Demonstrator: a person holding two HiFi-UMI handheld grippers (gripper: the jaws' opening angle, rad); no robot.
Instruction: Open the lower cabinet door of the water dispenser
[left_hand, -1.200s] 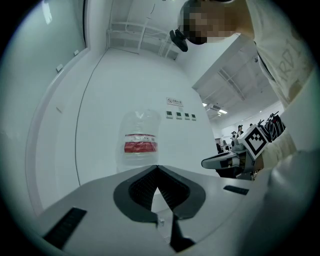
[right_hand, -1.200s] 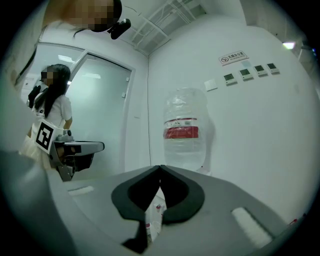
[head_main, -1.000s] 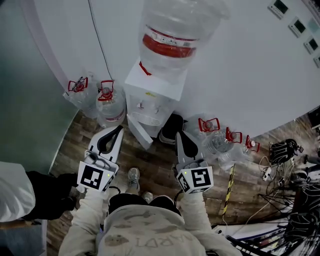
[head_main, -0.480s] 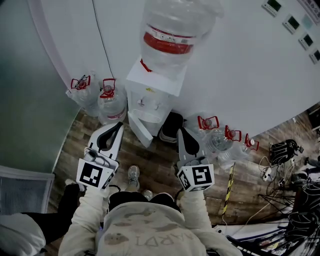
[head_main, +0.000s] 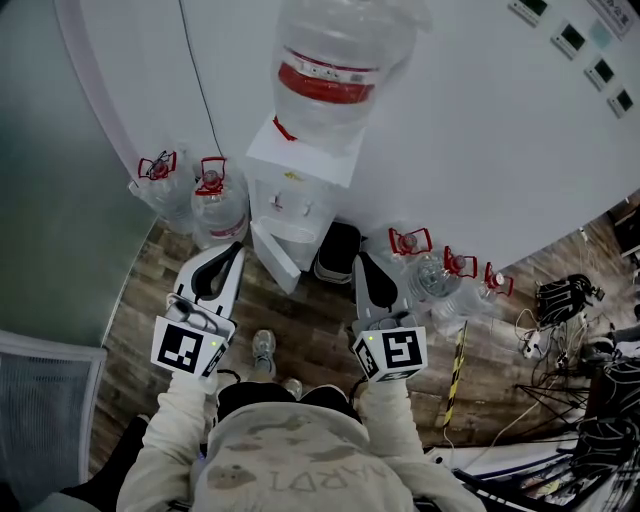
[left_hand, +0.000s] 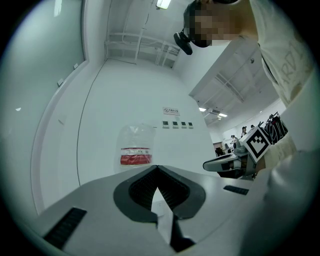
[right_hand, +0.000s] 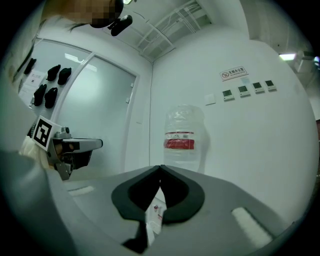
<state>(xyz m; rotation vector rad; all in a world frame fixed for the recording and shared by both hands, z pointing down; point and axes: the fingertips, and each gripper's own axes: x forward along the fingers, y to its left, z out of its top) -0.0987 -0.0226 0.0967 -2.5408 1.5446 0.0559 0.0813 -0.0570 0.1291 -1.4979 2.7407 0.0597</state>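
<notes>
Left gripper (head_main: 236, 254): jaws closed tip to tip, nothing between them, confirmed in the left gripper view (left_hand: 158, 170); marker cube (head_main: 187, 348) at its rear, carried on a pale sleeve (head_main: 165, 440). Right gripper (head_main: 359, 264): jaws likewise closed tip to tip and empty, confirmed in the right gripper view (right_hand: 160, 169); marker cube (head_main: 393, 355) at its rear. Both point toward the water dispenser (head_main: 298, 170) and touch nothing; each shows at the edge of the other's view. Between them, lower down: the person's shoe (head_main: 265, 350) on the wood floor (head_main: 310, 320). Water dispenser: white, standing against the white wall (head_main: 470, 150), a large inverted bottle (head_main: 340, 60) with a red label on top, also seen ahead of the jaws in both gripper views (left_hand: 136, 147) (right_hand: 182, 135). Lower cabinet door (head_main: 274, 257): apparently the white panel standing out at an angle from the base of the dispenser's front, between the two gripper tips in the head view and nearer the left one. Dark bin (head_main: 335, 252): on the floor just beside the dispenser. Spare bottles with red handles: two (head_main: 215, 200) to one side of the dispenser, three (head_main: 455, 270) to the other. Further out: a yellow-and-black striped bar (head_main: 455, 375) and tangled cables (head_main: 570, 300).
</notes>
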